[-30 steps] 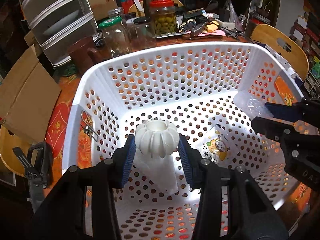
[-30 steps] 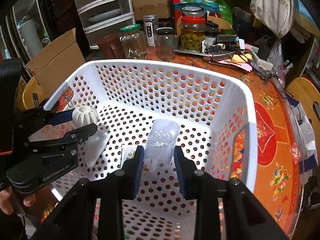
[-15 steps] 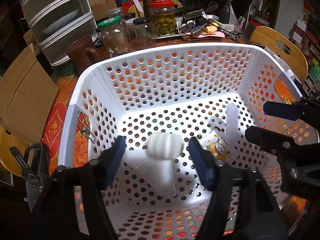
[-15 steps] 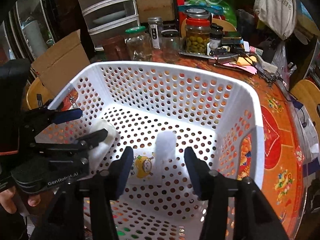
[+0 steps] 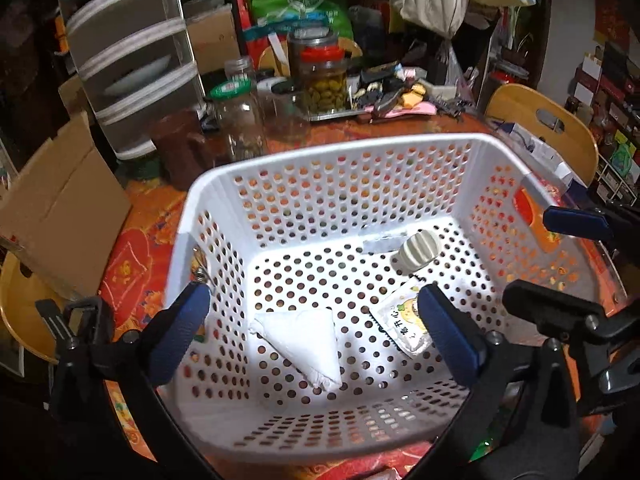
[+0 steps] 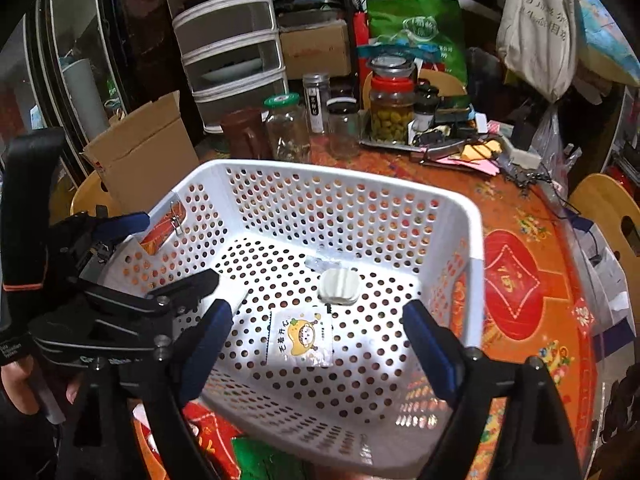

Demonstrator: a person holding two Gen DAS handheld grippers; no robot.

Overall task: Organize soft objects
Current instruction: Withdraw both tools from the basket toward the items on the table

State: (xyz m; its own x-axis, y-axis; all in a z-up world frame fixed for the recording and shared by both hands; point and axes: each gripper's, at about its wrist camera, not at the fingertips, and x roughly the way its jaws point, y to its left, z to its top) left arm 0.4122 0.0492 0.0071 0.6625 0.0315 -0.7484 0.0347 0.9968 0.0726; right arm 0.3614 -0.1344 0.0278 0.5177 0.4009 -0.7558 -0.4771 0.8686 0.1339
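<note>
A white perforated basket (image 5: 332, 156) (image 6: 352, 184) stands on the orange table. On its floor lie a white ribbed squishy ball (image 5: 418, 250) (image 6: 340, 285), a clear plastic piece (image 5: 384, 242) (image 6: 326, 262) just behind it, a snack packet with a yellow cartoon (image 5: 404, 326) (image 6: 302, 334), and a folded white cloth (image 5: 306, 338). My left gripper (image 5: 316, 338) is open and empty above the basket's near side. My right gripper (image 6: 318, 342) is open and empty above the packet. Each gripper shows in the other's view at the basket's side.
Glass jars (image 6: 286, 126), a jar of green olives (image 5: 324, 80) and a metal tray with clutter (image 6: 436, 136) stand behind the basket. A cardboard box (image 5: 60, 204) and plastic drawers (image 6: 232, 48) are at the left. Wooden chairs (image 5: 540, 120) stand at the right.
Both grippers opened wide and drew back. The ribbed ball and the clear plastic piece dropped into the basket and now rest near its far wall.
</note>
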